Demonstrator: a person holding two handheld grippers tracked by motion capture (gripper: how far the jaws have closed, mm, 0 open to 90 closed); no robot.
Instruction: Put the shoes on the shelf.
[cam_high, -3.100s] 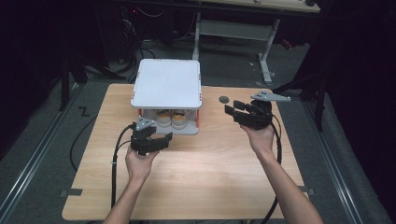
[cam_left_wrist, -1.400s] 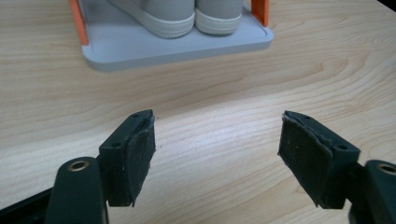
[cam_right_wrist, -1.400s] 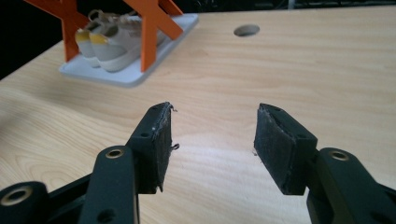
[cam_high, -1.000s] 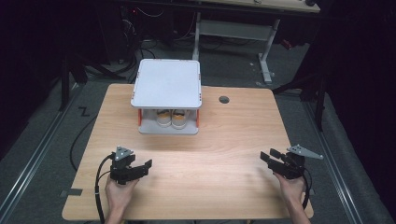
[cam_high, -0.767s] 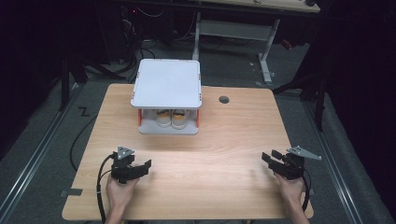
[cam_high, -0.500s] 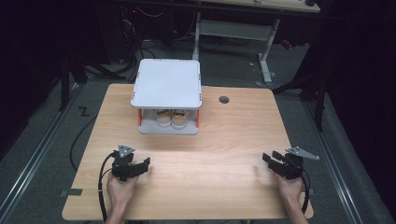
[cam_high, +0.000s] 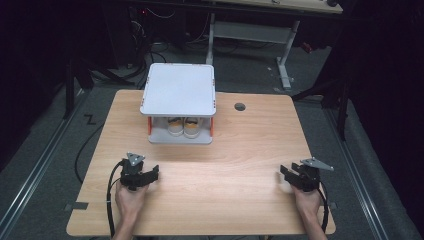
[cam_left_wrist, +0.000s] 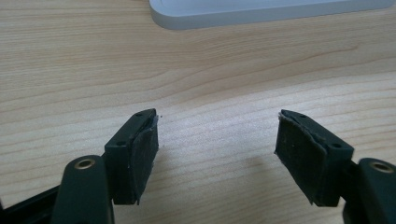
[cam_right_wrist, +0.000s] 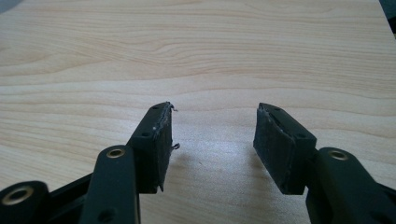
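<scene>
Both grippers, left gripper (cam_high: 141, 174) and right gripper (cam_high: 295, 176), pulled back to the lower frame, far from the shoe rack (cam_high: 179, 102). Jaws apart, empty. Likely finished, shoes (cam_high: 183, 127) shelved.

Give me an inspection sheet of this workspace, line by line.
Surface: wooden table, bare, with a round hole toward the back.
Job's things: white two-level rack; pair of shoes on its lower shelf.
Clutter: nothing seen.
Grippers: left hand-held gripper and right hand-held gripper open, empty, low at the near edge.
Cables: one trails from each gripper; more lie on the floor behind.
Surroundings: dark room, desk frame behind.
</scene>
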